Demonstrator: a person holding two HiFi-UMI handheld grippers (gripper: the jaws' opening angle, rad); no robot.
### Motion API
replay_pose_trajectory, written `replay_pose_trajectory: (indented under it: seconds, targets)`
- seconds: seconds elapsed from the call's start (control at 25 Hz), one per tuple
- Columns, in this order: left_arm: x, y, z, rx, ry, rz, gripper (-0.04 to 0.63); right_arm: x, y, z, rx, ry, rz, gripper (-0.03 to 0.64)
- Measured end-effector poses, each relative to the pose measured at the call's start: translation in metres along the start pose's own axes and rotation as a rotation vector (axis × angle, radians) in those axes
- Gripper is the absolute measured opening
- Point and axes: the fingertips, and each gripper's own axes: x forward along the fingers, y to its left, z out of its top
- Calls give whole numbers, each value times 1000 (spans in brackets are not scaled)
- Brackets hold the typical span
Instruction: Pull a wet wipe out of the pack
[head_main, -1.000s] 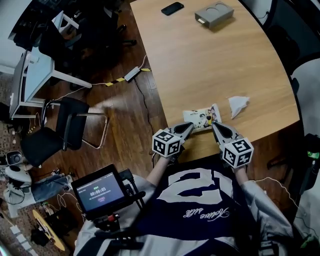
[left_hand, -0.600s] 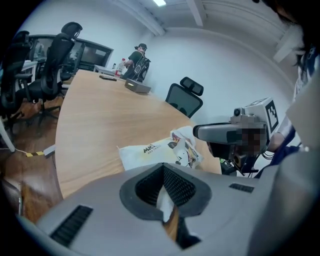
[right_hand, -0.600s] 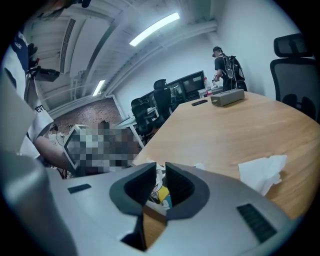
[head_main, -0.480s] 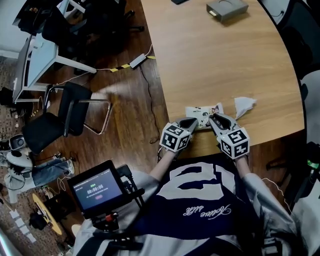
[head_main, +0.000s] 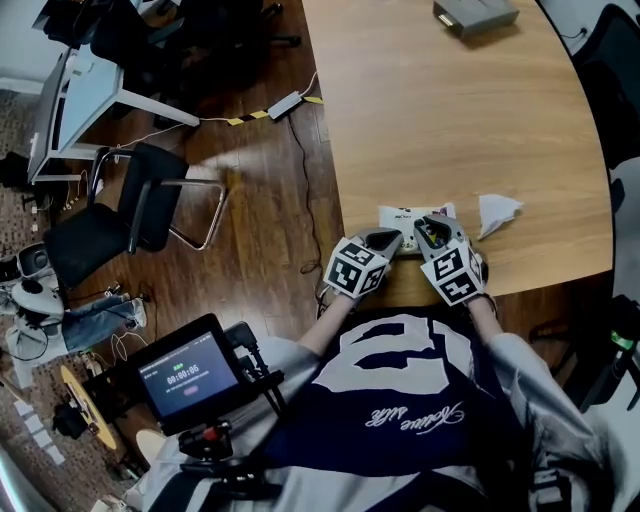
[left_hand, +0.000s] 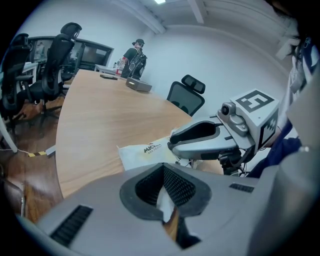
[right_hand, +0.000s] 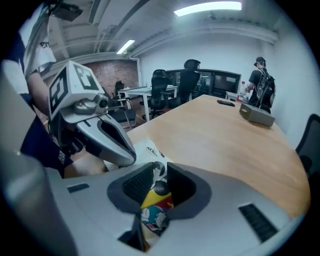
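Note:
The wet wipe pack (head_main: 406, 217) lies flat on the wooden table (head_main: 450, 110), close to its near edge. My left gripper (head_main: 387, 240) is at the pack's left end. In the left gripper view its jaws (left_hand: 165, 192) are shut on a white edge of the pack (left_hand: 145, 150). My right gripper (head_main: 432, 230) sits over the pack's right end. In the right gripper view it (right_hand: 152, 192) is shut on the pack's cartoon-printed part (right_hand: 156, 202). The pack's opening is hidden under the grippers.
A crumpled white wipe (head_main: 497, 211) lies on the table just right of the pack. A grey box (head_main: 475, 15) sits at the far end. Black chairs (head_main: 130, 215) and a cable stand on the wood floor to the left. A person (left_hand: 134, 59) stands beyond the table.
Both grippers have moved forward from the table's near edge onto the pack. The right one now covers its right end.

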Motion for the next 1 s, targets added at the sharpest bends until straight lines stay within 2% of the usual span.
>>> replay_pose_trajectory:
  seconds: [0.08,0.2,0.36,0.44,0.52,0.68,0.76,0.84,1.0]
  targets:
    - [-2,1,0,-1,2,-1,2,1,4,0,-51,19,0,70]
    - [-4,0,-1,-6,3,-2,3,-3,9,1,-68,20,-2,41]
    - [-3,-2,1,-18,3,-3,2,-10,8,1,-3,2,20,28]
    - [-2,-2,1,-22,1,-2,2,-14,9,2,70,-16,52,-2]
    - [-2,-1,1,-24,0,-2,2,-18,8,4,172,-48,80,-2]
    - [-1,-1,0,-27,0,-8,2,-30,2,14,496,-170,157,-2]
    - [-1,-1,0,-25,0,-8,2,-39,-3,21,621,-236,186,-2]
    - [0,-1,0,-19,1,-8,2,-47,-8,26,677,-277,194,-2]
    - [1,-1,-2,-5,1,-11,3,-58,-8,31,714,-304,198,-2]
